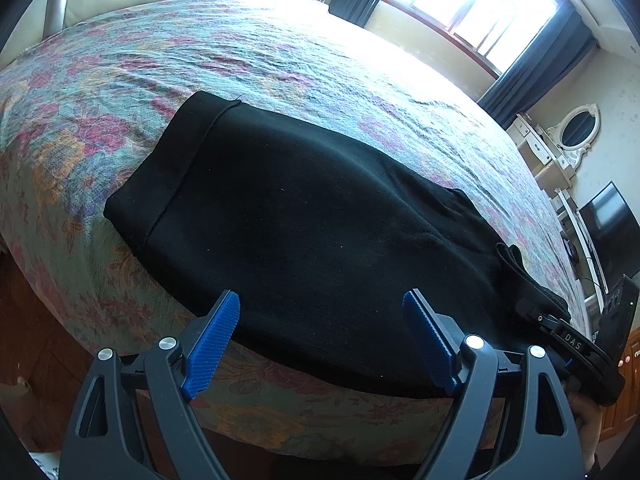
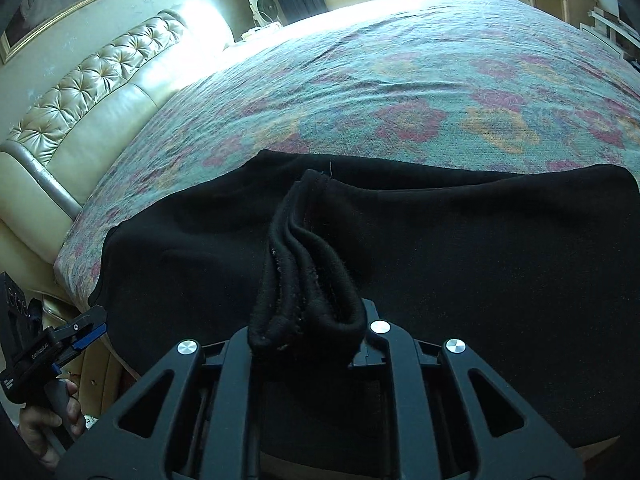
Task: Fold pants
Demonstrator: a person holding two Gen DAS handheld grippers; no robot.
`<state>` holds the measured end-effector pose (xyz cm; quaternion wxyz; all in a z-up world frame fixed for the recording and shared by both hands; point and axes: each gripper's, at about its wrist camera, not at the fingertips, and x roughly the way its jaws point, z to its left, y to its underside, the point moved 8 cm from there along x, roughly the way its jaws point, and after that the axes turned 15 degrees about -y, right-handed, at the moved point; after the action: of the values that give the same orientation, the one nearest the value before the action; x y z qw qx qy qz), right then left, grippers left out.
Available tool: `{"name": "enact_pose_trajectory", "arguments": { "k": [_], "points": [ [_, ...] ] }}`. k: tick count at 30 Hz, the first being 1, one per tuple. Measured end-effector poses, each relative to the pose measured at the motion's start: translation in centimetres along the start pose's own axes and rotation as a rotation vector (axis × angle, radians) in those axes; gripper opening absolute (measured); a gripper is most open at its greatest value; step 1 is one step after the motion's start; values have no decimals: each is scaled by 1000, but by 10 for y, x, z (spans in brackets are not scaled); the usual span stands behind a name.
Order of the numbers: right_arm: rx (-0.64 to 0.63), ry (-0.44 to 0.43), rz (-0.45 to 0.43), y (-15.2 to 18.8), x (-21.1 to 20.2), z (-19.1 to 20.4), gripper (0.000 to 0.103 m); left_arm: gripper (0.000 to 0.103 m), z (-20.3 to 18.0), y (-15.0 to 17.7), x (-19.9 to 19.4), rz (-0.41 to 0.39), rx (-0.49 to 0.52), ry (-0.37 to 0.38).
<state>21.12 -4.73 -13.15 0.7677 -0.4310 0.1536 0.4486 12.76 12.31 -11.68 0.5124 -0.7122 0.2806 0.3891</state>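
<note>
Black pants lie folded on a floral bedspread, close to the bed's near edge. My left gripper hovers open over the near edge of the pants, blue pads wide apart and nothing between them. In the right wrist view the pants spread across the front. A thick bunch of folded black cloth stands up from my right gripper and hides its fingers, so the jaws look shut on it. The right gripper reaches in at the right end of the pants. The left gripper shows at lower left.
A tufted cream headboard runs along the left side of the bed. A small fan stands by the dark curtains and bright window. A white dresser with an oval mirror and a TV stand past the foot. Wooden floor lies beside the bed.
</note>
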Motion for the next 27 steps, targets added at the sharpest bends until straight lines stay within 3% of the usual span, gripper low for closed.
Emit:
{"name": "enact_pose_trajectory", "arguments": {
  "k": [8,12,14,18,22,27],
  "points": [
    [17,-79,12,12,3,17,48,82,6,-1,0,-5,-11,8],
    [17,-143,47,22,9,33,54,82,15,-5,0,-5,-37,18],
    [2,-155,54,25,11,40,62,82,19,-7,-1,-8,-49,22],
    [14,-213,35,24,-1,50,62,83,36,-20,-6,-18,-72,59],
    [32,-279,4,25,-25,56,62,82,78,-48,-12,-47,-117,113],
    [78,-321,23,48,-37,52,62,82,130,-75,12,21,-117,155]
  ]
}}
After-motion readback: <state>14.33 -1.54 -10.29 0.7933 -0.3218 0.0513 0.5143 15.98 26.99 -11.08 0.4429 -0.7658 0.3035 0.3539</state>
